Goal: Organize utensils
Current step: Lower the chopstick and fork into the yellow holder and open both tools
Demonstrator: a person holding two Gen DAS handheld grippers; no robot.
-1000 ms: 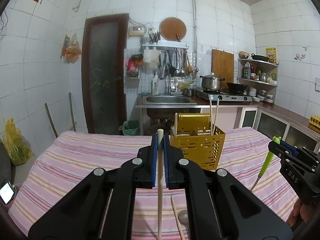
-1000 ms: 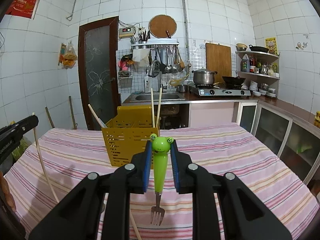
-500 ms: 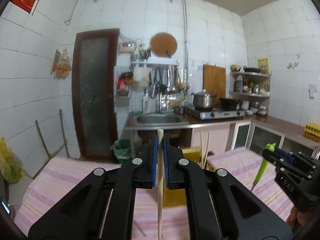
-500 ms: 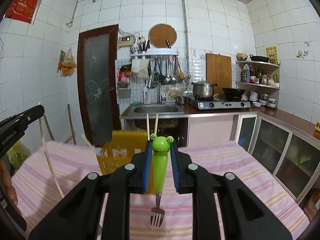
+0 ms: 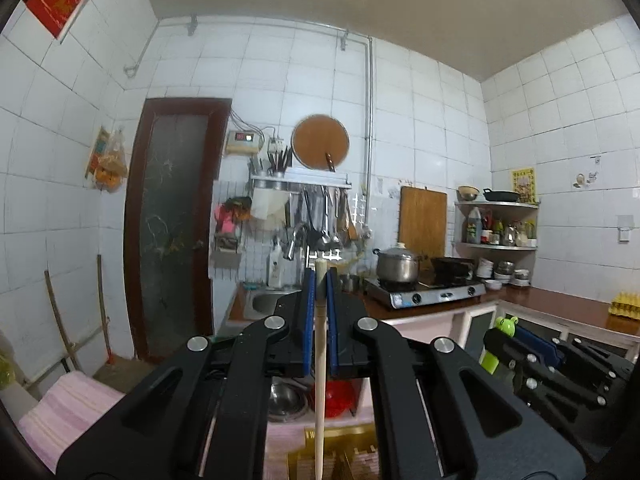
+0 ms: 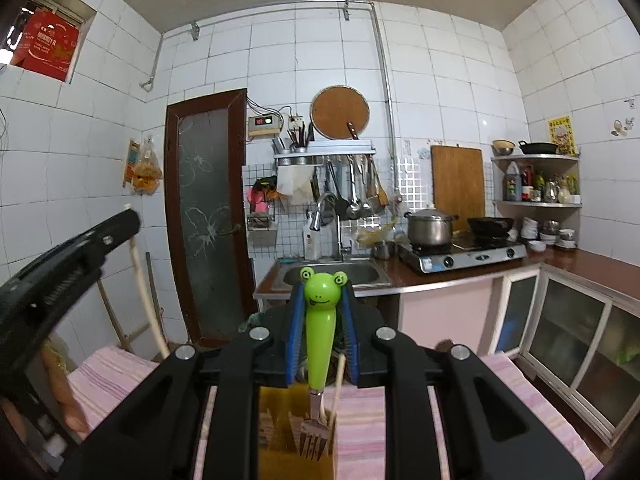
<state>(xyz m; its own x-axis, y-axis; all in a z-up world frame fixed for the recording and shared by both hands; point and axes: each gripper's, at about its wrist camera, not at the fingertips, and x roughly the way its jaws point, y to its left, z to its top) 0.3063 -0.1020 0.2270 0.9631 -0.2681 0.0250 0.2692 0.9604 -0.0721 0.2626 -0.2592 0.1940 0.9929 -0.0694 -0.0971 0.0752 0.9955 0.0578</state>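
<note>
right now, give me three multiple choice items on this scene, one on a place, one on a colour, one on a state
1. Where do the fork's tines hang?
A. over the yellow utensil caddy
B. in the sink
C. on the stove

2. What colour is the fork's handle?
A. red
B. green
C. white

3. How does the left gripper stand?
A. open and empty
B. shut on a spoon
C. shut on a chopstick

Answers:
1. A: in the right wrist view the frog fork points tines-down right above the yellow utensil caddy.
2. B: the frog-faced handle is bright green.
3. C: in the left wrist view the left gripper has its blue jaws pressed on the chopstick; the right gripper likewise clamps the fork.
</note>
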